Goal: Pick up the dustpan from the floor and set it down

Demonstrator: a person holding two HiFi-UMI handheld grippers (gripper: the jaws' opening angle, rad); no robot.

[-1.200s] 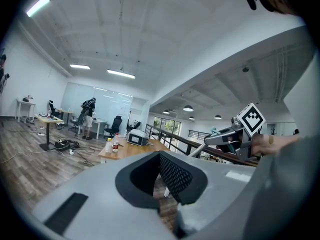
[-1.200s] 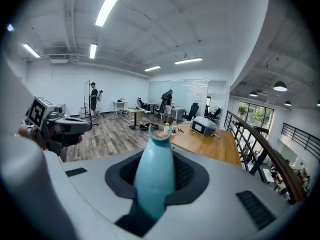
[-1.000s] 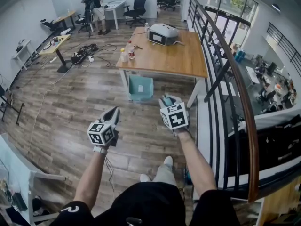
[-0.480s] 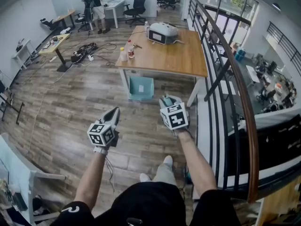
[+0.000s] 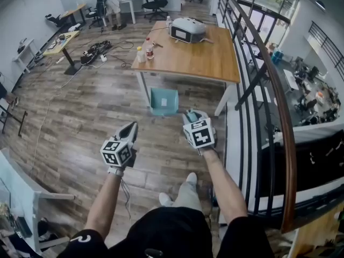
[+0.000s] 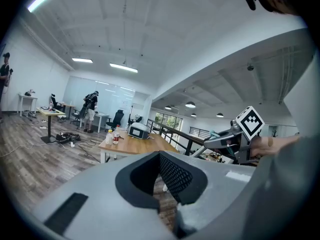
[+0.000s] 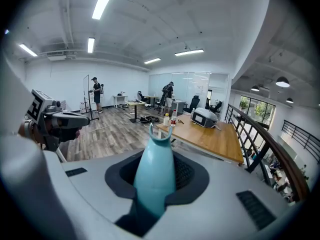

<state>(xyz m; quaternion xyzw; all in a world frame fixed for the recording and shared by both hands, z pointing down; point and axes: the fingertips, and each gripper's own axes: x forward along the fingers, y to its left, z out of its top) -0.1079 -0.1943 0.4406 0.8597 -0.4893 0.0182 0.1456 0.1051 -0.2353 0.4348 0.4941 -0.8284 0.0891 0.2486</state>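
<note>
Barely a shift from a second ago: bench (image 5: 209,63) rides slightly higher in view. Left claw (image 5: 131,126) is pinched together, empty, free for the pickup. Dustpan (image 5: 163,101) lies on the floor (image 5: 80,112) at the bench's near edge, approach open. Right claw (image 5: 189,114) clamps a teal handle (image 7: 154,176); railing (image 5: 271,90) crowds that side.

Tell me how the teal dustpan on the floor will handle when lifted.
The dustpan looks like moulded plastic, so it is probably stiff and light. Its open, boxy tray suggests it may tilt if gripped at one edge.
</note>
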